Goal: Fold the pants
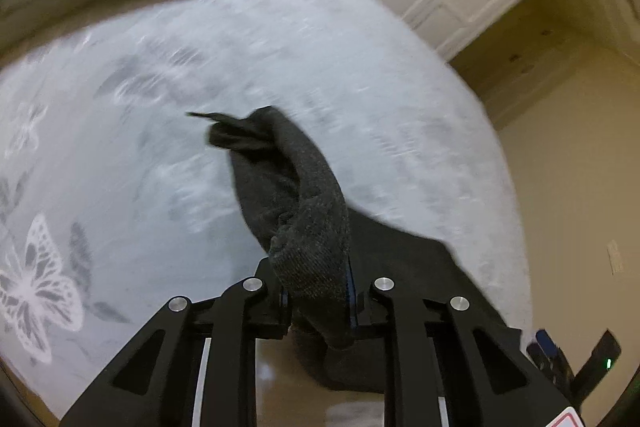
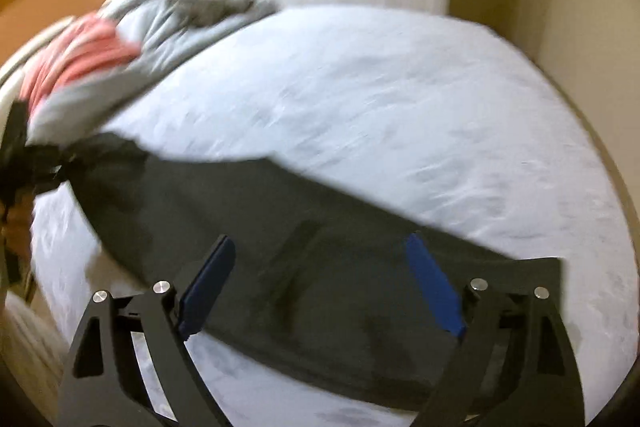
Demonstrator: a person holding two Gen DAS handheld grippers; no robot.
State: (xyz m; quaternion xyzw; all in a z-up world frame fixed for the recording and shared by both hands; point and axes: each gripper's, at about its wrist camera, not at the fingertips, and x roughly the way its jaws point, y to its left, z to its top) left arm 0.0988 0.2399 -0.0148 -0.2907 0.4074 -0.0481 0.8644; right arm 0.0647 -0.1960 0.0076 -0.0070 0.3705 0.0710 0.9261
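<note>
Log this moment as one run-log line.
left gripper: shut on pants | right gripper: open, above pants | pants: spread across bed | fold: unfinished

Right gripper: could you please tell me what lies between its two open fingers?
In the right wrist view, the right gripper stands open above the dark pants spread on the bed; only that cloth shows between its fingers, ungripped.
</note>
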